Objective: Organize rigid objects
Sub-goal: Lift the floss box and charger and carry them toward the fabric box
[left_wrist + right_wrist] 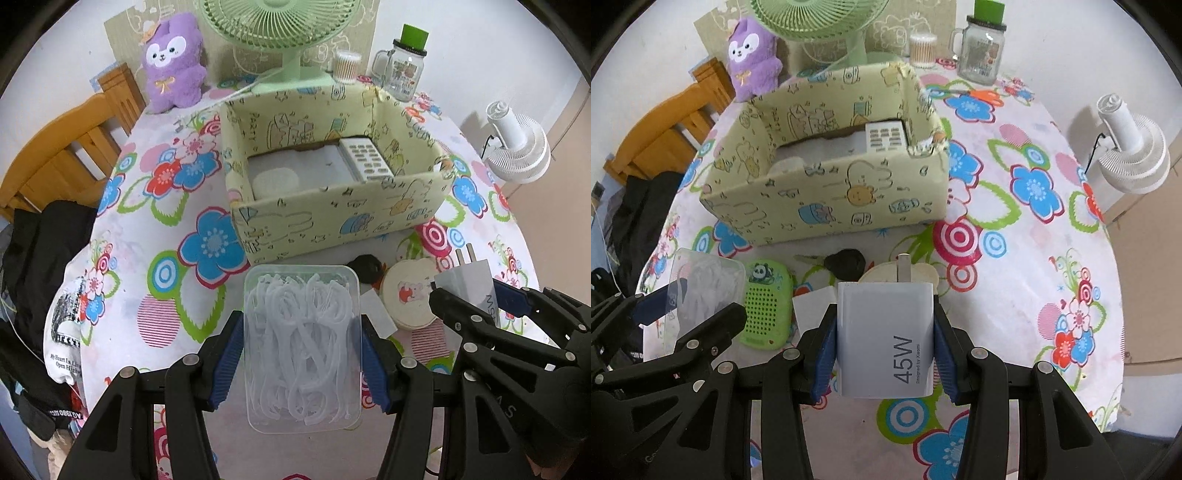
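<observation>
Two claws level: left claw clamps floss box, right claw clamps charger.

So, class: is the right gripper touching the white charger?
Touching. The right wrist view shows the right gripper with both blue pads pressed against the sides of the white charger.

Clear lidded case of white floss picks, held level between the left tool's pads. White 45W charger, prongs forward, clamped in the right tool. Yellow printed box stands open, containing a white remote.
</observation>
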`<state>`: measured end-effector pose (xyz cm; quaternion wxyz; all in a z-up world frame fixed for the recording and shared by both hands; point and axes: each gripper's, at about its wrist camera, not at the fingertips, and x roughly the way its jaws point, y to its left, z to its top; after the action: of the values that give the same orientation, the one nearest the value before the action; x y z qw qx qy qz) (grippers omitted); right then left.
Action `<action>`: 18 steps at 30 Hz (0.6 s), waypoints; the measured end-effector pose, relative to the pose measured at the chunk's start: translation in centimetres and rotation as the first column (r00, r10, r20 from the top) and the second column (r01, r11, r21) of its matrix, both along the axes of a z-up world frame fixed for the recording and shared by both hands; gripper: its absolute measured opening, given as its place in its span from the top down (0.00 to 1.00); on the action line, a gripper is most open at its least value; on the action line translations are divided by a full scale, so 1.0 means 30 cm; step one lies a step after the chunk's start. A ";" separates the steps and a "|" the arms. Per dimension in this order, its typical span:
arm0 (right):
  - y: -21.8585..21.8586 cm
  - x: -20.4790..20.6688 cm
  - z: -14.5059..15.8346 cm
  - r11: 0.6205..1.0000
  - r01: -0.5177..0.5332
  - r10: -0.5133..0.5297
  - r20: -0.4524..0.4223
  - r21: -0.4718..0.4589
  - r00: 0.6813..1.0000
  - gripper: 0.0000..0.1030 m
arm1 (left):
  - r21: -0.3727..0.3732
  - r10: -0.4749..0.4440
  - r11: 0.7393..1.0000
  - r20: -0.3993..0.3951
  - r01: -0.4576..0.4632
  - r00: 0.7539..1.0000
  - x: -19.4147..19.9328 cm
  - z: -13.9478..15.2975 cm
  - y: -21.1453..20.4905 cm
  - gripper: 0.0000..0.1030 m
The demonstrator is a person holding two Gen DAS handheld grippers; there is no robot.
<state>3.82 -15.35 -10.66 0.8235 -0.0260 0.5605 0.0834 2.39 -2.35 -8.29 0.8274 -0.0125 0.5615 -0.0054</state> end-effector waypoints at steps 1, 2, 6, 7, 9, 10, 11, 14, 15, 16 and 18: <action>0.000 -0.001 0.006 1.000 0.000 0.000 0.003 0.001 1.000 0.52 | 0.001 0.000 1.000 0.004 0.000 1.000 0.001 0.006 -0.001 0.41; -0.001 -0.001 0.013 1.000 0.001 -0.001 0.007 0.002 1.000 0.52 | 0.002 0.000 1.000 0.008 0.000 1.000 0.002 0.013 -0.002 0.41; -0.004 0.002 0.044 1.000 0.001 -0.001 0.027 0.000 1.000 0.52 | 0.002 0.004 1.000 0.023 -0.004 1.000 0.007 0.040 -0.002 0.41; -0.004 0.002 0.050 1.000 0.001 -0.001 0.031 0.000 1.000 0.52 | 0.002 0.005 1.000 0.025 -0.005 1.000 0.008 0.046 -0.002 0.41; -0.004 0.004 0.064 1.000 0.000 0.000 0.040 0.000 0.999 0.52 | 0.003 0.007 1.000 0.033 -0.007 0.999 0.010 0.059 -0.003 0.41; -0.004 0.006 0.072 1.000 0.000 0.000 0.043 0.001 0.999 0.52 | 0.005 0.008 1.000 0.038 -0.008 0.999 0.012 0.068 -0.003 0.41; -0.004 0.007 0.080 1.000 0.000 -0.001 0.047 0.003 0.999 0.52 | 0.006 0.008 1.000 0.043 -0.008 0.999 0.013 0.074 -0.004 0.41; -0.001 0.014 0.104 1.000 -0.003 0.003 0.062 0.005 0.998 0.52 | 0.008 0.013 1.000 0.057 -0.014 0.998 0.017 0.095 -0.002 0.41; -0.002 0.017 0.108 1.000 -0.005 0.005 0.065 0.004 0.998 0.52 | 0.008 0.016 1.000 0.062 -0.016 0.998 0.020 0.102 -0.001 0.41; 0.001 0.021 0.117 1.000 -0.008 0.008 0.071 0.004 0.997 0.52 | 0.008 0.018 1.000 0.066 -0.018 0.998 0.023 0.108 0.000 0.41; 0.004 0.028 0.130 1.000 -0.012 0.011 0.077 0.005 0.997 0.52 | 0.007 0.023 1.000 0.075 -0.024 0.997 0.028 0.120 0.003 0.41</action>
<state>4.66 -15.24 -6.76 0.8442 -0.0302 0.5278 0.0886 3.23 -2.25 -4.68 0.8478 -0.0155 0.5300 0.0062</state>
